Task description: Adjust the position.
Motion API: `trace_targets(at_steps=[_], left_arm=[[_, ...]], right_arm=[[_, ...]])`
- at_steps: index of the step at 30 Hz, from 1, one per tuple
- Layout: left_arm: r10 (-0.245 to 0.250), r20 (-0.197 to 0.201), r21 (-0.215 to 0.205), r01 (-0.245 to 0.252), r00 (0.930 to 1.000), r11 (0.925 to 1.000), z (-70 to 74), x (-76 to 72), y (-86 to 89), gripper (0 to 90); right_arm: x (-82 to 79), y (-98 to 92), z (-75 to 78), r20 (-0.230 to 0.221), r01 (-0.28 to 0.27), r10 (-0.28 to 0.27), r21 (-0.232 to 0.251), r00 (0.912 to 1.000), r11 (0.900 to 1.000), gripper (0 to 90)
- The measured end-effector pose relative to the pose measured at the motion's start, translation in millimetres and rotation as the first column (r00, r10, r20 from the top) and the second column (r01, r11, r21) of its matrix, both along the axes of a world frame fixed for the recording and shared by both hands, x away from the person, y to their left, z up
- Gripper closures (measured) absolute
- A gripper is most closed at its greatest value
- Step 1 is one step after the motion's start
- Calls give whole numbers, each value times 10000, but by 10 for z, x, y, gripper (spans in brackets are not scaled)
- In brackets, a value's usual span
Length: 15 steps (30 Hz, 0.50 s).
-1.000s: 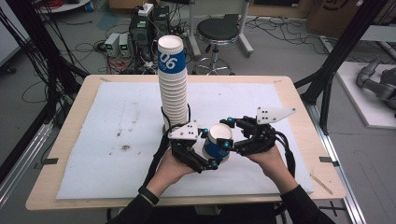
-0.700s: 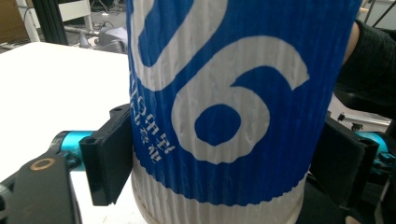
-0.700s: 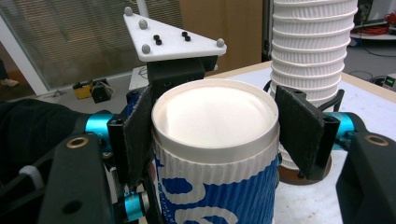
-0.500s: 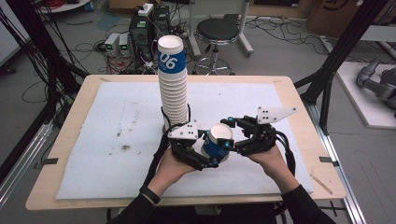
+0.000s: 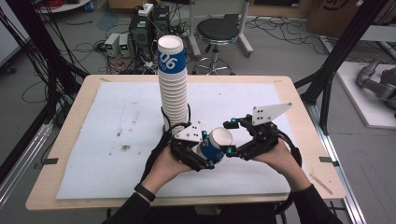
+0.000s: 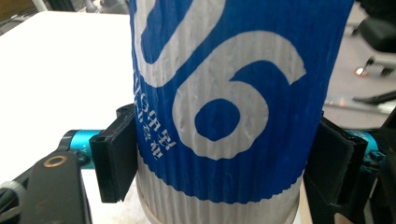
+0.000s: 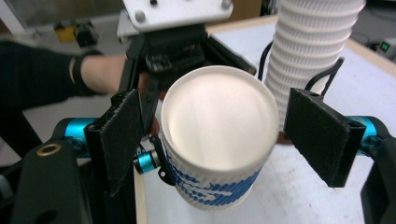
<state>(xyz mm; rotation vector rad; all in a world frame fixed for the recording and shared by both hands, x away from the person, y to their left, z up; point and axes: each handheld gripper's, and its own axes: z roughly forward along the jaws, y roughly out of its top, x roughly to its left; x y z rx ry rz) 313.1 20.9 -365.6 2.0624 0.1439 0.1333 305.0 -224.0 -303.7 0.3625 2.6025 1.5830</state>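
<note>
Near the tabletop's (image 5: 116, 121) front edge, a bit right of centre: you hold one blue-and-white paper cup (image 5: 215, 144) tilted between both tools, w/ the tall cup stack (image 5: 173, 88) standing just behind it toward mid-tabletop.

Left gripper (image 5: 201, 157): jaws have just been closing and now sit narrow, pads pressed on both sides of the cup's ribbed blue sleeve, low down by its white band (image 6: 219, 205).

Right gripper (image 5: 229, 140): jaws have just been opening; in the right gripper view its pads (image 7: 122, 135) stand clear either side of the cup's closed end, a gap showing on each side, nothing gripped.

Handling, as a judgement: the cup is light and thin-walled, so it'll likely crush or go oval if you squeeze hard. The corrugated sleeve should give decent friction. Best hold prob. across the sleeve mid-body, or nearer the base where the wall is stiffest; avoid pinching the open rim. Keep it clear of the stack, which looks easy to topple.
</note>
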Motion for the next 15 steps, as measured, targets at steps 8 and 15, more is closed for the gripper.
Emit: trace_targets(at_steps=[8,15], left_arm=[[-23,241,247,17,9997,9997,19,-37,-29,208],[118,-109,-1258,-131,9999,9920,17,-24,33,118]], right_arm=[[13,89,-76,-39,-162,159,-971,9999,9951,293],[63,-3,-64,-195,-239,235,-243,9995,9994,299]])
